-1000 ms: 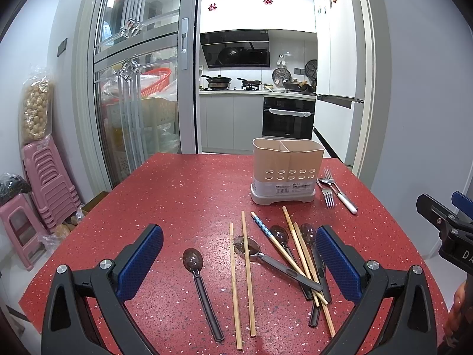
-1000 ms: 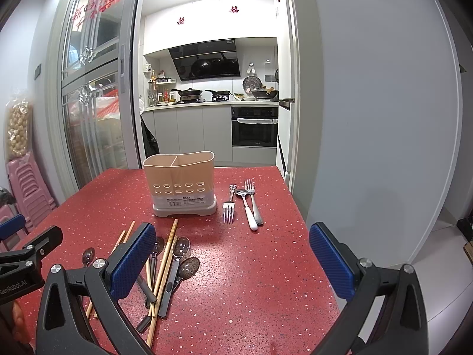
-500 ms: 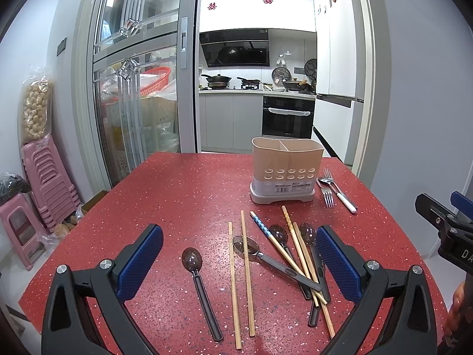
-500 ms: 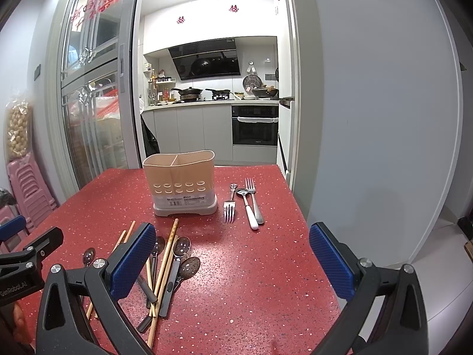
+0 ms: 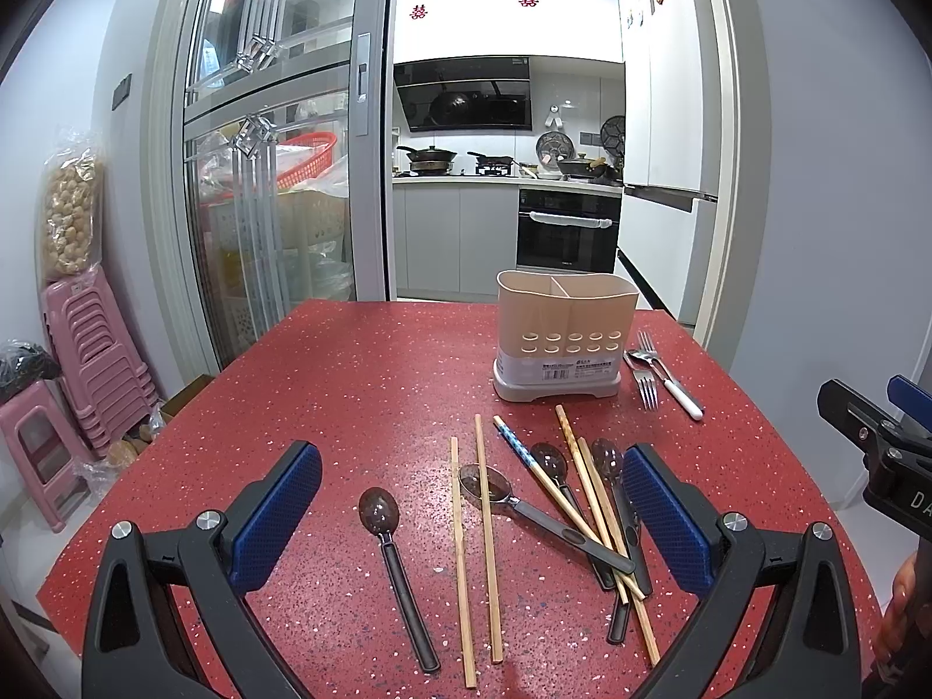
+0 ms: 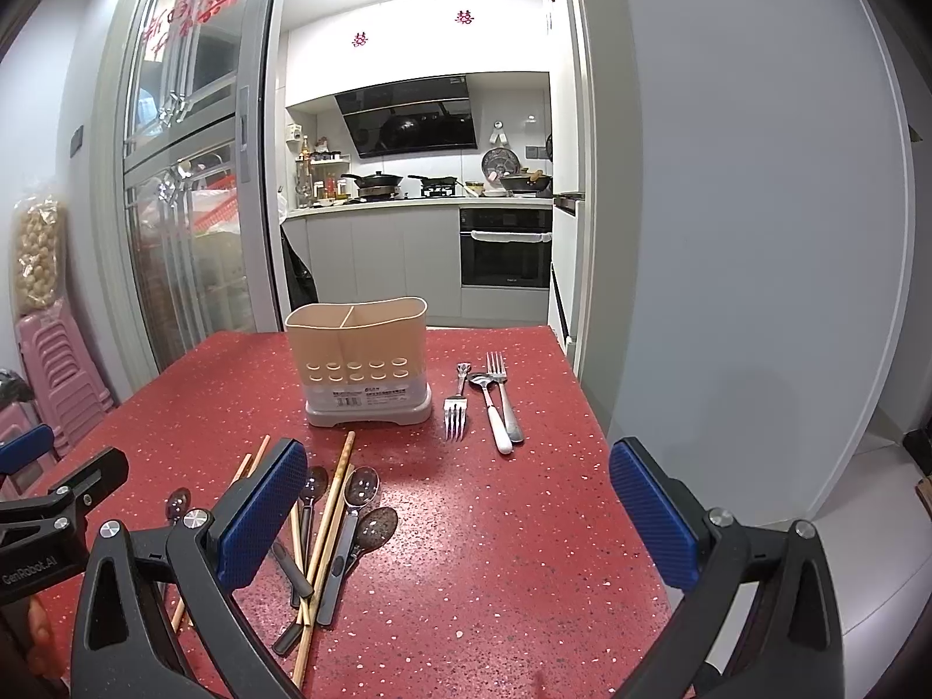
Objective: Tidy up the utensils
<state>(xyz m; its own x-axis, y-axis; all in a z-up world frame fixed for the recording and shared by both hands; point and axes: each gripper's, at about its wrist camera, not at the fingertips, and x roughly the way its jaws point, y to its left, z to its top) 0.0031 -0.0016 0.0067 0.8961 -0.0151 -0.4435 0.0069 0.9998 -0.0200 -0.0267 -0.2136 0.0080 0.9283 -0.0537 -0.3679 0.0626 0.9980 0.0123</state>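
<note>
Nothing gripped – both jaws spread wide above the bench.
Chopsticks lie crossed over the dark spoons before the empty caddy – neighbours could be dragged when one is picked.

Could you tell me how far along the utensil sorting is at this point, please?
Nothing looks done yet: the holder shows no handles above its rim. Nothing is in hand either; the left gripper and right gripper are both open and empty. Everything is left: the lone spoon, the chopsticks, the crossed pile of spoons, and the forks beside the holder on the table.
</note>
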